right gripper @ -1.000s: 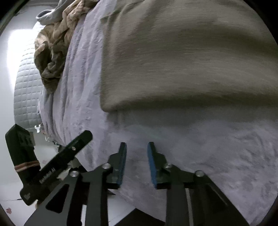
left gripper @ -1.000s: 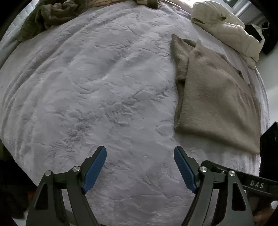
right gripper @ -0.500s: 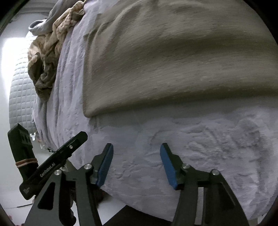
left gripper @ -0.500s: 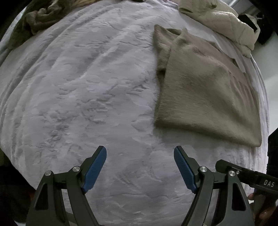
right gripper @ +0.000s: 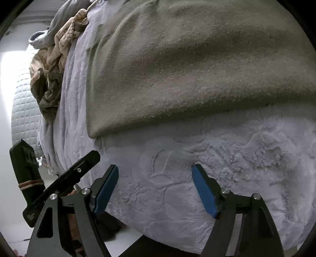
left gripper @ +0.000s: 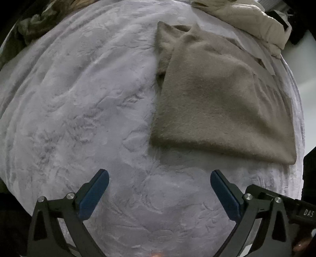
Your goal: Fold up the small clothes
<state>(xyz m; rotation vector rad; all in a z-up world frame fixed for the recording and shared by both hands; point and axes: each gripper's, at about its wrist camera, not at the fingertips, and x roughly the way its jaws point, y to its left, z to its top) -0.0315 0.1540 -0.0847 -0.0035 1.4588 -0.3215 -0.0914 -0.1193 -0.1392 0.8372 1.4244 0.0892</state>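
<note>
We hold the left gripper (left gripper: pixel 159 192) above the pale lilac plush blanket (left gripper: pixel 79 98) that covers the bed; its jaws are spread wide and hold nothing. The folded taupe sweater (left gripper: pixel 213 102) lies flat on the blanket, ahead and to the right of this gripper, not touching it. Our right gripper (right gripper: pixel 155 190) hovers near the bed edge, just before the sweater's (right gripper: pixel 187 59) near fold, its jaws also spread and empty. A cream quilted jacket (left gripper: pixel 246 17) lies beyond the sweater, and a heap of crumpled clothes (right gripper: pixel 53 65) sits at the far side.
</note>
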